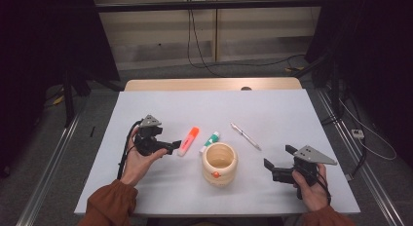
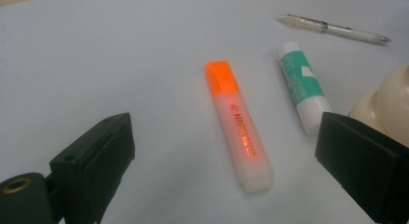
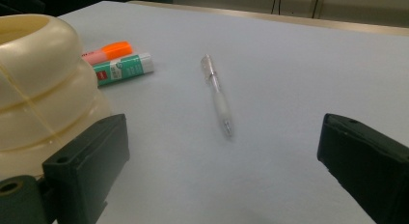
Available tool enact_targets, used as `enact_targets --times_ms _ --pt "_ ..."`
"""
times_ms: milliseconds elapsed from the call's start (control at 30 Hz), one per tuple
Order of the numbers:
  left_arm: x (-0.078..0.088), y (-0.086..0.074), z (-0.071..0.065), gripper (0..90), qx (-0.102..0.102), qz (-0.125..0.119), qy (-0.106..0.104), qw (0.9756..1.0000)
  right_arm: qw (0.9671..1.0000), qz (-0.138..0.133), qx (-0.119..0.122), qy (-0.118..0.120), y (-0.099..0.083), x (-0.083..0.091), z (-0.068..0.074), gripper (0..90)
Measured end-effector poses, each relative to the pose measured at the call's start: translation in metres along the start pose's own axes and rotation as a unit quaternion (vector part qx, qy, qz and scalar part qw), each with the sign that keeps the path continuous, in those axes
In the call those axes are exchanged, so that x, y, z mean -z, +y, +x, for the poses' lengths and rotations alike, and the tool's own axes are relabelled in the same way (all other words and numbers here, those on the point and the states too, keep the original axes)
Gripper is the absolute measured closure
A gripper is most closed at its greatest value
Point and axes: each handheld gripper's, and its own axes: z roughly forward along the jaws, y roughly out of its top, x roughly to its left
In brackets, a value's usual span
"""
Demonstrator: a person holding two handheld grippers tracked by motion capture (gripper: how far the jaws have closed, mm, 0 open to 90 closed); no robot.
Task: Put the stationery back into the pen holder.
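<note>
Orange highlighter (image 2: 238, 125) is framed between the wide-spread jaws of the left gripper (image 2: 224, 161); the right gripper (image 3: 224, 171) is likewise held wide near the pen (image 3: 218, 96).

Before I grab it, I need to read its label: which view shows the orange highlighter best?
The left gripper view: the orange highlighter lies whole and close between the open jaws, its printing visible. The high view shows it small, beside the left gripper. The right gripper view shows its cap end past the cream pot.

White table (image 1: 146, 104); grey floor (image 1: 160, 72) — black curtains (image 1: 44, 36) either side.
</note>
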Motion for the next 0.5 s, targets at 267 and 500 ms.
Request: enact_targets --times_ms 267,500 --pt "-0.016 0.012 0.000 6.1 -0.004 0.021 -0.007 0.9997 1.0000 -0.003 0.001 0.002 0.000 0.002 0.000 3.8" --pt "-0.028 0.023 0.000 10.5 0.004 0.050 -0.004 0.9988 1.0000 -0.003 0.000 0.002 0.000 0.001 0.000 3.8"
